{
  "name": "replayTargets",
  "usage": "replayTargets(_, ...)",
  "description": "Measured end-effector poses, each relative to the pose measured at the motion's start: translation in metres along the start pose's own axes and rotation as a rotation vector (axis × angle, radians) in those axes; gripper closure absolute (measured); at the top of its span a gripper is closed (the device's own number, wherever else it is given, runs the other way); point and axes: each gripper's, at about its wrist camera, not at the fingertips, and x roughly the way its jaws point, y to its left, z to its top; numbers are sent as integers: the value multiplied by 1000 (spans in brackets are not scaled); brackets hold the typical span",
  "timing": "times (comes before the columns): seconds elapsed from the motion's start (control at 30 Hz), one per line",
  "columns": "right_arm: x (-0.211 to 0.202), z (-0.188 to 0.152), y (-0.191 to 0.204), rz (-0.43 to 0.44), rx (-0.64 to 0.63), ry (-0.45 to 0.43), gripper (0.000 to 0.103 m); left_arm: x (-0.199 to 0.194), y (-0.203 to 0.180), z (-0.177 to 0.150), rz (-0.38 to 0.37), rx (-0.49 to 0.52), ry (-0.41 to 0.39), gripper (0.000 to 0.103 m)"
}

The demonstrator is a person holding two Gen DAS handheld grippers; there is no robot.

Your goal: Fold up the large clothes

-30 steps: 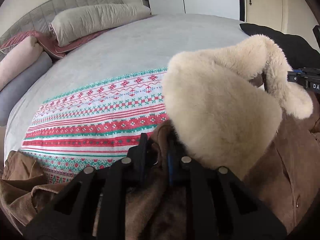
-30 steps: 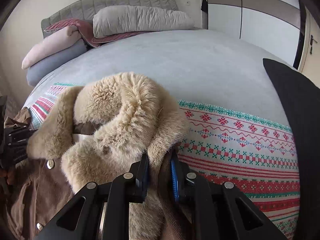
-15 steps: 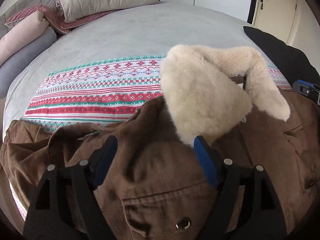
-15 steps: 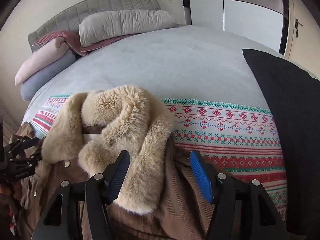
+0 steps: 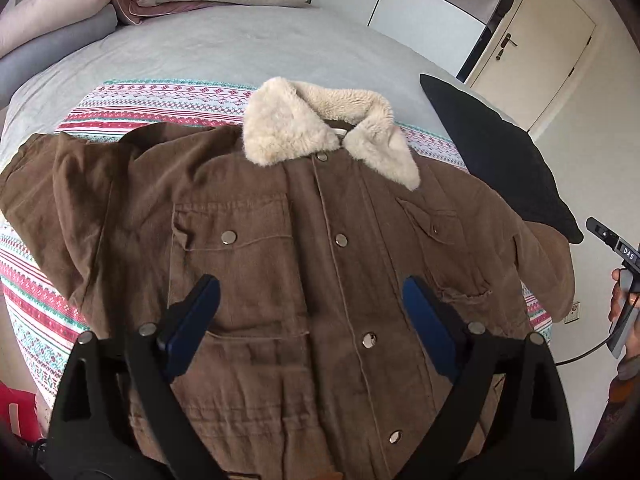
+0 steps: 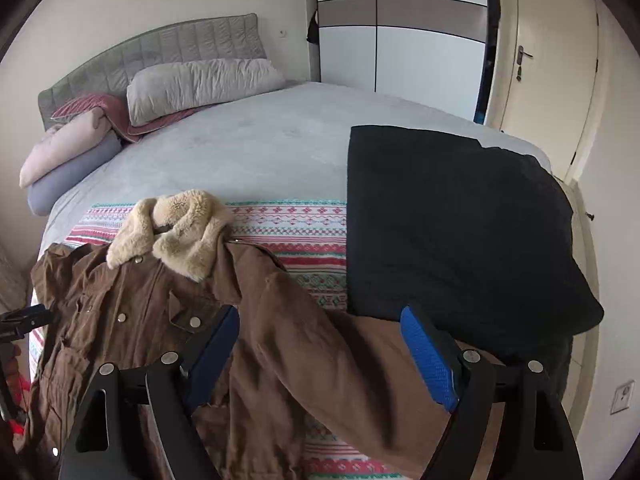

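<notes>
A large brown jacket (image 5: pixel 288 248) with a cream fleece collar (image 5: pixel 320 128) lies face up and buttoned on the bed, sleeves spread to both sides. My left gripper (image 5: pixel 310 308) hangs above its chest, jaws still opening, with nothing pressed between the blue pads. In the right wrist view the same jacket (image 6: pixel 132 312) lies at lower left, its sleeve (image 6: pixel 328 364) running under my right gripper (image 6: pixel 320 344). That gripper's jaws are opening too and hold nothing. The right gripper (image 5: pixel 618 250) shows at the right edge of the left wrist view.
The jacket rests on a red, green and white patterned blanket (image 6: pixel 296 220) over a grey bed cover (image 6: pixel 248 148). A black folded garment (image 6: pixel 452 220) lies right of the jacket. Pillows (image 6: pixel 200 84) stack at the headboard. A wardrobe (image 6: pixel 400 40) and a door (image 6: pixel 548 68) stand behind.
Both grippers were shut on the jacket near the collar, then let go and opened. Both have pulled back and risen, so the whole spread jacket now shows.
</notes>
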Motion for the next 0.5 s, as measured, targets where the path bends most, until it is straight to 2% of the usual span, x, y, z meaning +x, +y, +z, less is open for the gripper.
replayTargets(0.17,-39,-28,-63,-63,66,23,18,-15,-17,-14,-31,5,4,10)
replayTargets(0.23,-43,-36,-86,-90,101,29,18,-15,-26,-19,-29,20,8,10)
replayTargets(0.5,-4,-62,-165,-120,285,91,18,15,-58,-31,-25,110,88,10)
